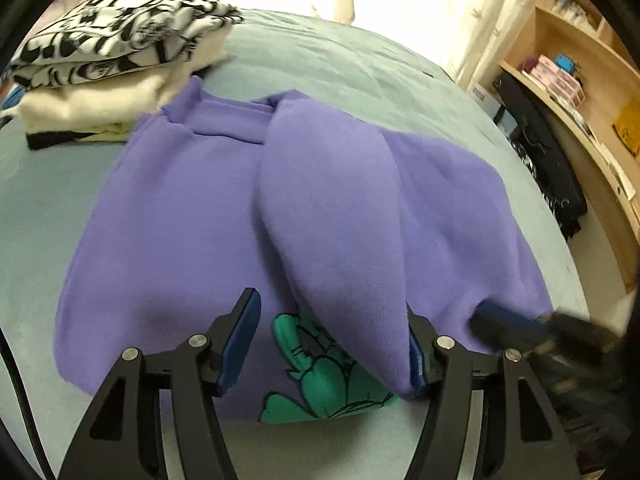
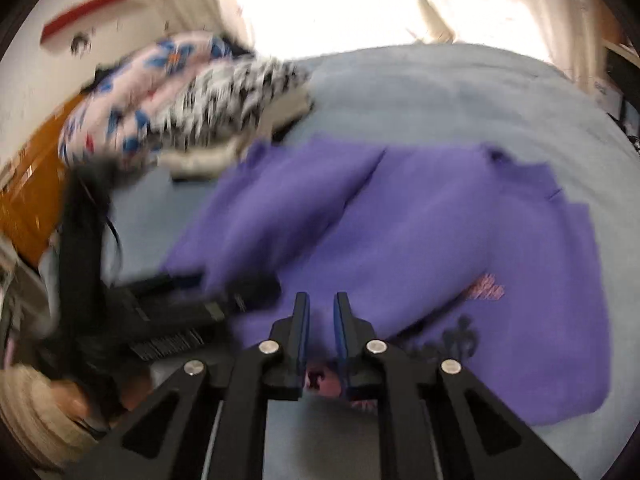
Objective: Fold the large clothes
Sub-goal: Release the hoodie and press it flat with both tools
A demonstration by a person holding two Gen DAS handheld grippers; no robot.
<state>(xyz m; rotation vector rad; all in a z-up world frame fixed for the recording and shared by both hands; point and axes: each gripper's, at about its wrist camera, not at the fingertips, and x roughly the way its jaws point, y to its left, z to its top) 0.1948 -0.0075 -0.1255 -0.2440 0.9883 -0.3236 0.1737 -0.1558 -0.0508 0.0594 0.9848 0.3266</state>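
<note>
The purple sweatshirt [image 1: 192,208] is spread on the bed [image 1: 340,64] beneath both grippers. The left gripper [image 1: 332,344] is held open around its folded sleeve [image 1: 332,216]; the right gripper [image 2: 321,316] is nearly closed, gripping nothing.

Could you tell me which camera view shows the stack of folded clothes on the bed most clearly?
The left wrist view: the stack of folded clothes is sharp there, black-and-white print over cream layers. In the right wrist view the same stack is smeared by motion blur, so its layers are hard to separate.
</note>
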